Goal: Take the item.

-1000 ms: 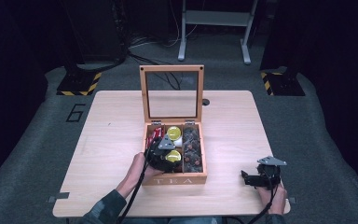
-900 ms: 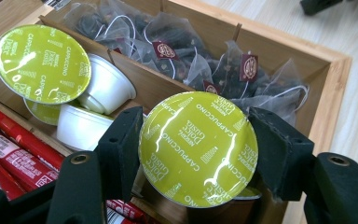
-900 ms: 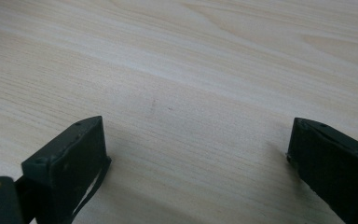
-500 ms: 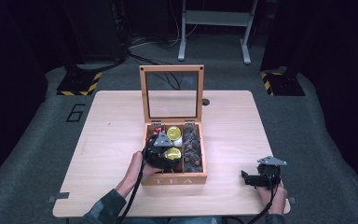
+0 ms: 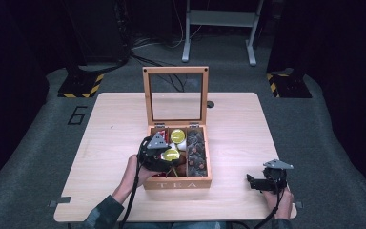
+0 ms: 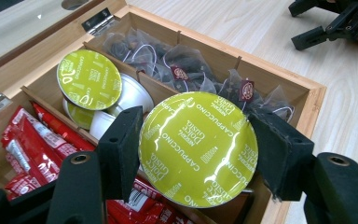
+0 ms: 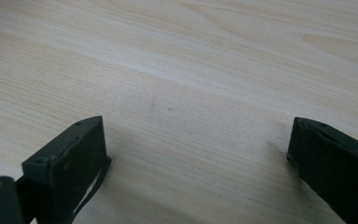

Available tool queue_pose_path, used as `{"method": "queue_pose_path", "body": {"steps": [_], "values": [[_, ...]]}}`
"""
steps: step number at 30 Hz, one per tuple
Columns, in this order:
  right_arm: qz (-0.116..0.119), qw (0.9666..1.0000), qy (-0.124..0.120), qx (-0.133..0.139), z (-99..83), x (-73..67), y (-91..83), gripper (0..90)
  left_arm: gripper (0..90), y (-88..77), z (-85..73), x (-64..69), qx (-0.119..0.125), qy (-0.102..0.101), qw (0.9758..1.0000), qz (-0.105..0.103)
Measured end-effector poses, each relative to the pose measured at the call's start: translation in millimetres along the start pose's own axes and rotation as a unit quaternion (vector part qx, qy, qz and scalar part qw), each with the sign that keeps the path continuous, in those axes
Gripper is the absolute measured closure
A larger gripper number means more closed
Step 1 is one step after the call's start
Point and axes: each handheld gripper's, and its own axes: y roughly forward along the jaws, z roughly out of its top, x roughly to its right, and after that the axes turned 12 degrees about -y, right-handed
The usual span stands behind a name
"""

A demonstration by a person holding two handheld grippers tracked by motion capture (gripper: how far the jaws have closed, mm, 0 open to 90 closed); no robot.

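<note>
Where dark grey floor surrounds it, the wooden table bears a tea box.

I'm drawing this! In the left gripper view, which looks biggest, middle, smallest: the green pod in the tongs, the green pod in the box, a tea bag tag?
1. Held pod, nearest the camera
2. Boxed pod
3. Tea bag tag

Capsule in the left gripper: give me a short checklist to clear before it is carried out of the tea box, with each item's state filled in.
1. Left gripper grips the capsule on both sides: ok.
2. Capsule raised above the box dividers: ok, judging by the left gripper view.
3. Lid standing open, out of the way: ok.
4. Tea bags and red sachets not snagged on the capsule: ok.
5. Right gripper open and apart from the box: ok.
6. Where the capsule should go: cannot tell.
</note>
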Motion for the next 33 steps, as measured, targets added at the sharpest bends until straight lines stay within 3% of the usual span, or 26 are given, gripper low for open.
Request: {"method": "queue_pose_path", "body": {"steps": [10, 22, 33], "values": [[0.0, 1.0, 0.001, 0.0, 0.0, -0.1, 0.0, 4.0, 37.7, -14.1, 5.6, -5.3, 0.011, -0.002, 0.9999, 0.004], [0.001, 1.0, 0.002, -0.001, 0.3, -0.1, 0.1, 4.1, 37.7, -37.9, 6.0, -23.8, 0.027, -0.011, 0.9991, 0.031], [0.001, 1.0, 0.002, -0.001, 0.4, -0.1, 0.2, 4.1, 37.7, -64.5, 6.1, -38.0, 0.054, -0.025, 0.9964, 0.06]]}}
